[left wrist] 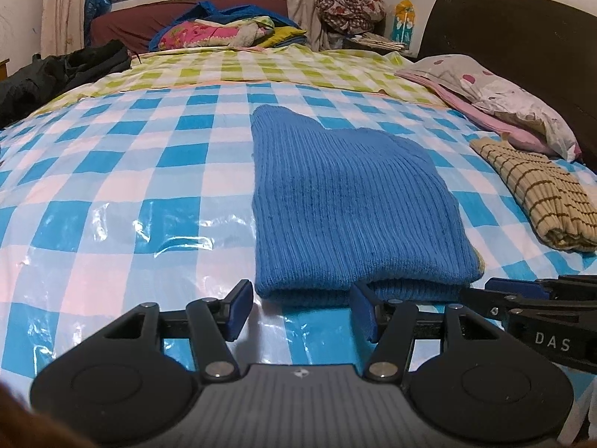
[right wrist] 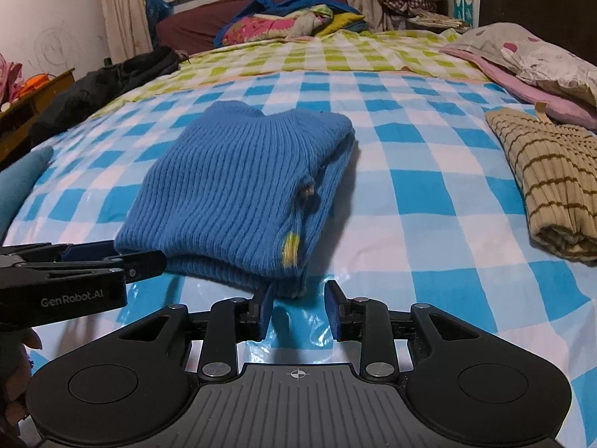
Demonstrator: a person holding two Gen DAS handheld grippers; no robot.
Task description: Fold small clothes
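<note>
A folded blue ribbed sweater (left wrist: 350, 201) (right wrist: 238, 194) lies on the bed's blue-and-white checked plastic sheet (left wrist: 112, 171). My left gripper (left wrist: 300, 308) is open at the sweater's near left corner. One pad sits just left of the fold and the other against its near edge. Seen from the side in the right wrist view, the left gripper (right wrist: 138, 255) reaches the same edge. My right gripper (right wrist: 298, 308) is open with a narrow gap, and the sweater's near right corner lies just ahead of its tips. It shows from the side as the right gripper (left wrist: 485, 289).
A folded beige striped garment (left wrist: 541, 194) (right wrist: 552, 186) lies to the right. Behind it are a pink and white pillow (left wrist: 503, 93) and a dark headboard (left wrist: 522, 30). A dark jacket (left wrist: 56, 71) lies far left, bedding (left wrist: 224, 30) is piled at the far end, and a hand (right wrist: 18, 373) shows low left.
</note>
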